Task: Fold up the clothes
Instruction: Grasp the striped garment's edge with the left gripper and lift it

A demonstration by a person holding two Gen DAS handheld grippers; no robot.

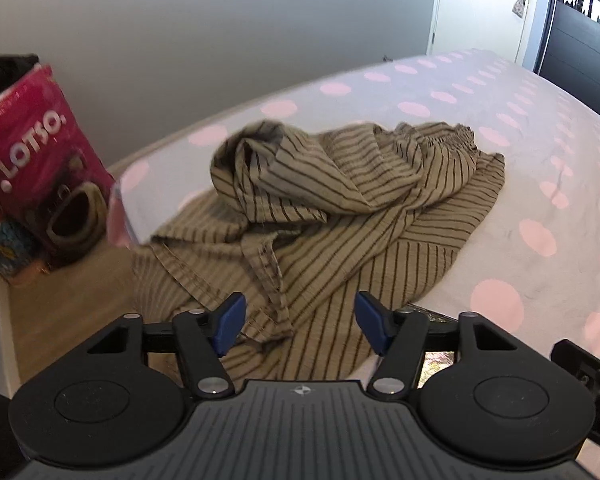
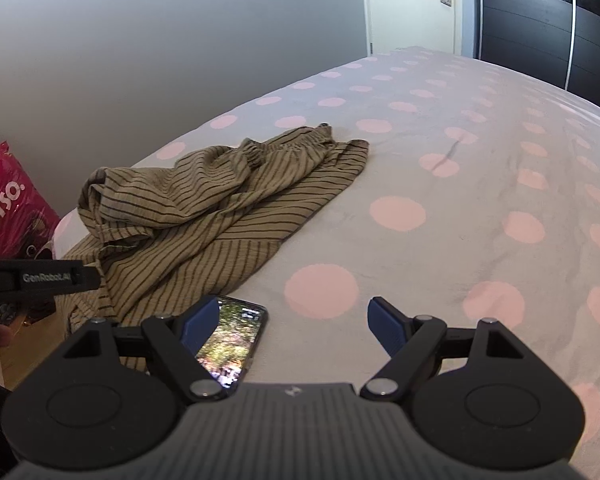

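We've got the striped garment crumpled on the dotted bed, spilling over its edge. Our left gripper hangs over its near hem, jaws apart, gripping nothing. Right gripper is spread wide too, a phone at its 9 o'clock.

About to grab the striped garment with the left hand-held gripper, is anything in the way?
Nothing visible: the left hand-held gripper hangs open right over the garment's near edge. The phone lies beside it on the bed.
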